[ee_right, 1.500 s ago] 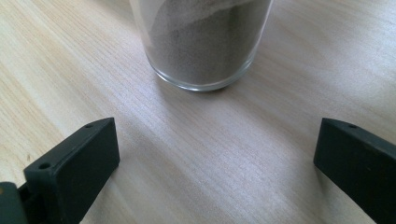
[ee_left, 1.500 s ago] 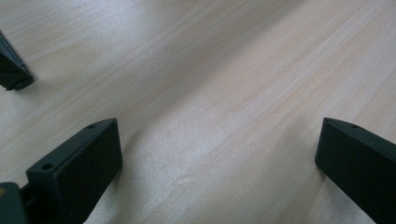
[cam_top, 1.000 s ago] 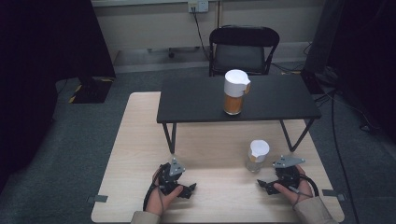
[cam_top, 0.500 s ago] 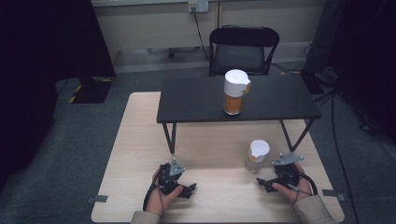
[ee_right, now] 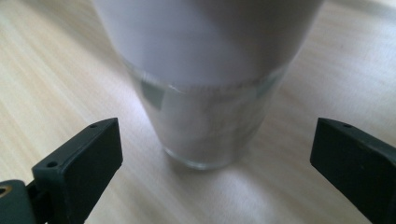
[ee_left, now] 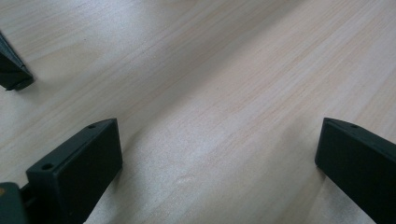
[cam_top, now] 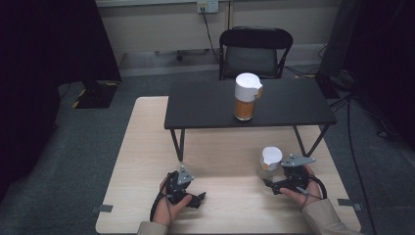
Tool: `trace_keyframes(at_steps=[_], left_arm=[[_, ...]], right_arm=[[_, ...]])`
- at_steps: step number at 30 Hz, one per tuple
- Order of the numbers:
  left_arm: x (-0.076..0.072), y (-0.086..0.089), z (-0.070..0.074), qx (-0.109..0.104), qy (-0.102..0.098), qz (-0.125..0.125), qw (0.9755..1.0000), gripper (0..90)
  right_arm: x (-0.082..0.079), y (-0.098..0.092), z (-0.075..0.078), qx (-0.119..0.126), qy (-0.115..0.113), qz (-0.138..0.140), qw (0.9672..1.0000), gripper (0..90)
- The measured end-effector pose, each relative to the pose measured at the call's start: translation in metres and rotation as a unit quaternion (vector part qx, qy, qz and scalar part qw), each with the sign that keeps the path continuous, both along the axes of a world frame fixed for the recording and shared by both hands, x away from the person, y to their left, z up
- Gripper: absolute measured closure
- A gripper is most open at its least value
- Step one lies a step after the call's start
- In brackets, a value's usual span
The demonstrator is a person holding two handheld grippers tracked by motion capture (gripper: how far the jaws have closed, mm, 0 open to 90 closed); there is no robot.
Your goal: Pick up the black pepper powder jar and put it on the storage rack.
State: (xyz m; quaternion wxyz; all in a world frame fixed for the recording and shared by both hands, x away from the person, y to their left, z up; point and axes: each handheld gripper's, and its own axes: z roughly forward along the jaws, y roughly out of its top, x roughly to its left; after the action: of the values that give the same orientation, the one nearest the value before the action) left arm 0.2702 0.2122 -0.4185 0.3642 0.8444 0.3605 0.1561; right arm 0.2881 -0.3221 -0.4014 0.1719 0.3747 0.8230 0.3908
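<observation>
Your left gripper (cam_top: 195, 199) lay low on the light wooden table (cam_top: 147, 147) near its front edge, left of centre, held in your left hand (cam_top: 169, 208). Its jaws stood wide apart with nothing between them but bare wood grain (ee_left: 219, 140).

Further right and behind, a black low bench (cam_top: 205, 110) stood on the table, carrying a jug (cam_top: 246, 96) with orange liquid and a white lid, well apart from both tools.

To the right, near the front edge, the small glass (cam_top: 269, 162) wrapped in white paper stood upright on the wood. Your right gripper (cam_top: 274, 185) was just in front of it, held in your right hand (cam_top: 302, 192). Its jaws were spread wide, released, one on each side of the glass's clear base (ee_right: 205, 135) and touching neither side.
</observation>
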Motion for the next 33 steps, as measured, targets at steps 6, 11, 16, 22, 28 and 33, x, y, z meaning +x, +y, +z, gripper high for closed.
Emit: trace_keyframes(at_steps=[6,11,16,22,28,33], left_arm=[[0.0,0.0,0.0,0.0,0.0,0.0,1.0,0.0],[0.0001,-0.0001,0.0001,0.0,0.0,0.0,1.0,0.0],[0.0001,-0.0001,0.0001,0.0,0.0,0.0,1.0,0.0],[0.0001,-0.0001,0.0001,0.0,0.0,0.0,1.0,0.0],[0.0001,-0.0001,0.0001,0.0,0.0,0.0,1.0,0.0],[0.0001,-0.0001,0.0001,0.0,0.0,0.0,1.0,0.0]], right_arm=[[0.0013,-0.0037,-0.0032,0.031,-0.014,0.002,0.9994,4.4],[0.0046,-0.0031,-0.002,0.041,-0.024,0.007,0.9988,9.9],[0.0061,0.0005,0.0001,0.05,-0.036,0.008,0.998,16.4],[0.0046,0.004,0.0002,0.049,-0.051,0.012,0.9974,29.2],[0.0044,0.0031,0.0006,0.042,-0.059,0.021,0.9972,30.1],[0.0046,0.0039,0.0053,0.028,-0.06,0.027,0.9974,30.1]])
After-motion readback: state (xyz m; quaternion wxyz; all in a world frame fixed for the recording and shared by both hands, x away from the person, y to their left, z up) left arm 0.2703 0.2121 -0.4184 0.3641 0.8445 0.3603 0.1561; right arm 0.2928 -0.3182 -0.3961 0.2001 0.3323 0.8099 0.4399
